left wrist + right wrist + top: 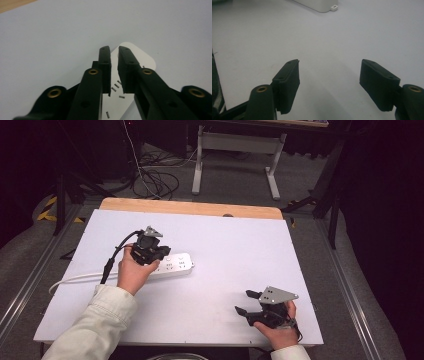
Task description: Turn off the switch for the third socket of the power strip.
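Observation:
A white power strip (175, 264) lies left of the table's middle, its white cord (75, 279) running off to the left. My left gripper (162, 255) hovers over the strip's left half, held by a hand in a cream sleeve. In the left gripper view its jaws (114, 48) stand almost together with only a thin slit, nothing between them, and the strip's rounded end (140, 57) lies beneath. My right gripper (243, 301) rests near the front right of the table, wide open and empty (329, 67). The strip's corner (317, 5) shows far ahead of it.
The white tabletop (225, 235) has a wooden strip (190, 208) along its far edge. Behind it on the grey floor stand a desk's white legs (272, 175) and loose cables (155, 180). Metal rails run along both sides of the table.

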A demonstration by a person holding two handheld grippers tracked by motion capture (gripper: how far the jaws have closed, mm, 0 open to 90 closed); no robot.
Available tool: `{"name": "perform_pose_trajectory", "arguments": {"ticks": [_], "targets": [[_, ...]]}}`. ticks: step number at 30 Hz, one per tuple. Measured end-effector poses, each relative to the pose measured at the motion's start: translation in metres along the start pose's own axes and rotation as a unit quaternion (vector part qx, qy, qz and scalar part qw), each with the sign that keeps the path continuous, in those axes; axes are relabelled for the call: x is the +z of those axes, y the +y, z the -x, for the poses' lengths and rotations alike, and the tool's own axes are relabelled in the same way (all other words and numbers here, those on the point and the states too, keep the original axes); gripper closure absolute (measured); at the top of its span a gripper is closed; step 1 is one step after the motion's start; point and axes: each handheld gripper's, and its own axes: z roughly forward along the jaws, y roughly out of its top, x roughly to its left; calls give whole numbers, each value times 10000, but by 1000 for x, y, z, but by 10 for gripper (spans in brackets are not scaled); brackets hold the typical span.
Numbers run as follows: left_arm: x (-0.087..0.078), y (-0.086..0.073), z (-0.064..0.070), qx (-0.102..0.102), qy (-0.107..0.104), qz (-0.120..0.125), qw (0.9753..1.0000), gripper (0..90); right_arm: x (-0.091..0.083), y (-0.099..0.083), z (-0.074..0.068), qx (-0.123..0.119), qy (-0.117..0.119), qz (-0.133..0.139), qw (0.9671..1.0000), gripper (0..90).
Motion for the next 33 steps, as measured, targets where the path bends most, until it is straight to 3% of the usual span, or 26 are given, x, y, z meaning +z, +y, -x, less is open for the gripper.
{"name": "perform_pose_trajectory", "arguments": {"ticks": [3,5,10,11,14,19,22,25,31,33], "targets": [[-2,3,2,-9,-91,-4,10000,728,1,0,0,8,5,-15,10000,327],[-6,5,5,102,-53,15,9999,672,1,0,0,4,-2,-18,10000,327],[-18,6,13,162,-207,177,9995,505,0,0,0,22,-5,7,10000,326],[-20,6,14,191,-229,211,9993,505,0,0,0,22,-5,7,10000,326],[-28,5,16,276,-215,294,9990,390,0,0,0,20,-14,-2,10000,325],[-46,3,19,408,-303,472,9976,334,0,0,0,31,-10,9,10000,324],[-58,-1,21,582,-252,591,9962,297,0,0,0,28,-26,6,10000,323],[-67,-5,23,679,-324,627,9952,248,0,0,0,29,-32,9,10000,319],[-75,-13,32,974,-140,552,9936,172,0,0,-1,24,-38,3,10000,318],[-79,-18,33,997,-191,629,9928,165,-1,0,-1,16,-51,1,10000,319]]}}
